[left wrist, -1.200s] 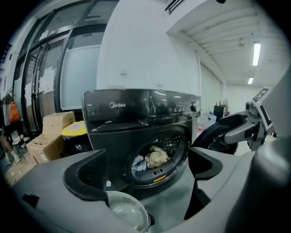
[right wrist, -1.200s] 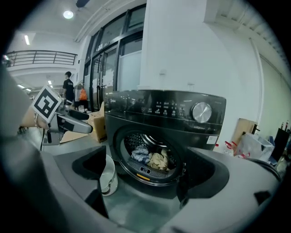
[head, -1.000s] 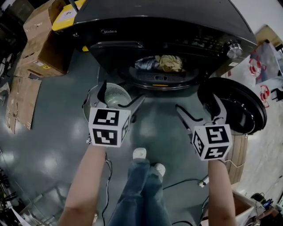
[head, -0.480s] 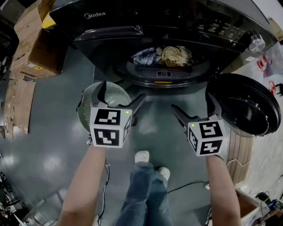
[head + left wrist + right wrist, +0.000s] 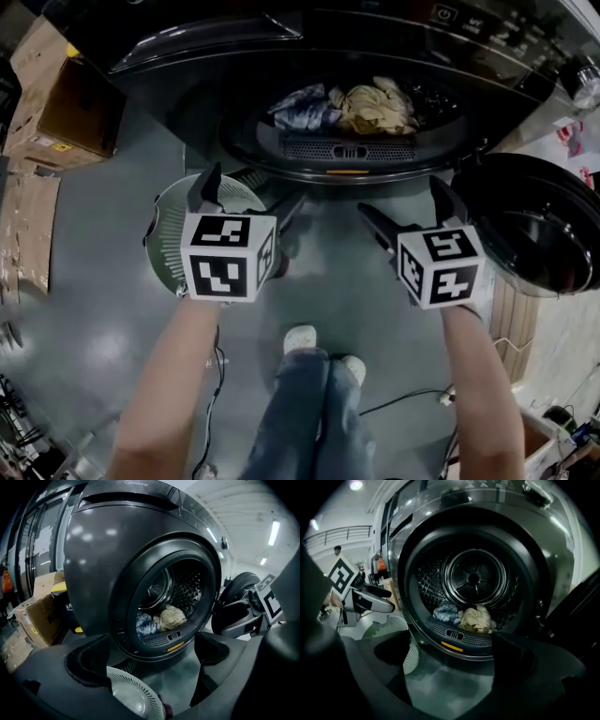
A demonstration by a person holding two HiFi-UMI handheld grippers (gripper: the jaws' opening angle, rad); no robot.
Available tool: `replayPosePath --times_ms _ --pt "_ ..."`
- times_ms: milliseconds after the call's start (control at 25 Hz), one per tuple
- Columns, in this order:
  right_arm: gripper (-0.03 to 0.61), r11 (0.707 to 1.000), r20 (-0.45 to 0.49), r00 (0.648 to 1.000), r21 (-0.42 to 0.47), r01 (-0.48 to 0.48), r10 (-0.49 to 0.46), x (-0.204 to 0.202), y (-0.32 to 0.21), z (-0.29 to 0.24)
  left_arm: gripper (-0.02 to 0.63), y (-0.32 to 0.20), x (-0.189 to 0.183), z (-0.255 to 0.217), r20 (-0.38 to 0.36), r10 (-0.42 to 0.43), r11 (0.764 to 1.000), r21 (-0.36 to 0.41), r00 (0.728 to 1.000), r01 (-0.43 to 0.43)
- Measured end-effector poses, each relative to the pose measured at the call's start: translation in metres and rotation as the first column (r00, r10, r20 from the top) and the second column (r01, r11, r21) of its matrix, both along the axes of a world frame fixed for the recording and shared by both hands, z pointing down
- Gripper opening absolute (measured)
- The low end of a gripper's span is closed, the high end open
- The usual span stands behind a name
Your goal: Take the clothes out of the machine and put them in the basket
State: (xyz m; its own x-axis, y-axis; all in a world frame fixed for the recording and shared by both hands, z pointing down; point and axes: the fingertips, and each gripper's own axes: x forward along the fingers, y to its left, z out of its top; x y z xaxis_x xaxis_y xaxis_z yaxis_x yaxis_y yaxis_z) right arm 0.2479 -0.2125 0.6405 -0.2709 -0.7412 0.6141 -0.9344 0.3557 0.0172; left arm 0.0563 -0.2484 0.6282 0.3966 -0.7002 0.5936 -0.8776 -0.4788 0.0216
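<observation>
**Plainly two garments in the drum, both claws wide and empty**

One front-loading machine [image 5: 187,56] stands with its one round door [image 5: 534,225] swung out to the right. In the drum lie two pieces of clothing, touching each other at the front lip: a blue-and-white garment [image 5: 302,106] on the left and a beige garment [image 5: 375,105] on the right. One white slotted basket [image 5: 159,248] sits on the grey floor [image 5: 94,328], just in front of the machine and left of the opening; its pale bottom shows in the left gripper view.

There are two grippers, each carrying one cube with black-and-white square markers. The left gripper [image 5: 251,190] hovers over the basket's right edge, its jaws spread wide with nothing between them. The right gripper [image 5: 403,200] is held beside the door, jaws equally far apart and holding nothing. Both point at the drum opening, short of it.

As for writing, little can be read. A yellow sticker [image 5: 347,172] sits below the drum lip, its print too small to tell. Lettering along the machine's top edge in the left gripper view is too faint to make out. A cardboard box [image 5: 66,103] at the left bears a small yellow label, also illegible.

Two pale shoes [image 5: 298,339] show below, between the forearms.
</observation>
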Motion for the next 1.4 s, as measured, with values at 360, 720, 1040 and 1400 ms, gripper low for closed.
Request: replayPosePath --times_ms 360,720,1040,1400 --pt "0.546 0.998 0.082 0.995 -0.041 -0.056 0.059 0.001 -0.055 0.029 0.563 -0.01 -0.014 0.012 0.0 -0.048 0.999 -0.016 0.999 0.048" --pt "0.546 0.995 -0.021 0.995 0.007 -0.097 0.097 0.01 -0.13 0.056 0.563 -0.026 -0.01 0.026 -0.008 -0.097 0.995 -0.009 0.995 0.097" --pt "0.546 0.981 -0.202 0.971 -0.119 -0.152 0.126 0.036 -0.175 0.094 0.563 -0.015 -0.02 0.044 0.022 -0.116 0.992 -0.038 0.993 0.117" --pt "0.546 0.961 -0.393 0.918 -0.228 -0.157 0.057 0.048 -0.223 0.118 0.563 -0.024 -0.026 0.047 0.027 -0.133 0.991 -0.015 0.991 0.133"
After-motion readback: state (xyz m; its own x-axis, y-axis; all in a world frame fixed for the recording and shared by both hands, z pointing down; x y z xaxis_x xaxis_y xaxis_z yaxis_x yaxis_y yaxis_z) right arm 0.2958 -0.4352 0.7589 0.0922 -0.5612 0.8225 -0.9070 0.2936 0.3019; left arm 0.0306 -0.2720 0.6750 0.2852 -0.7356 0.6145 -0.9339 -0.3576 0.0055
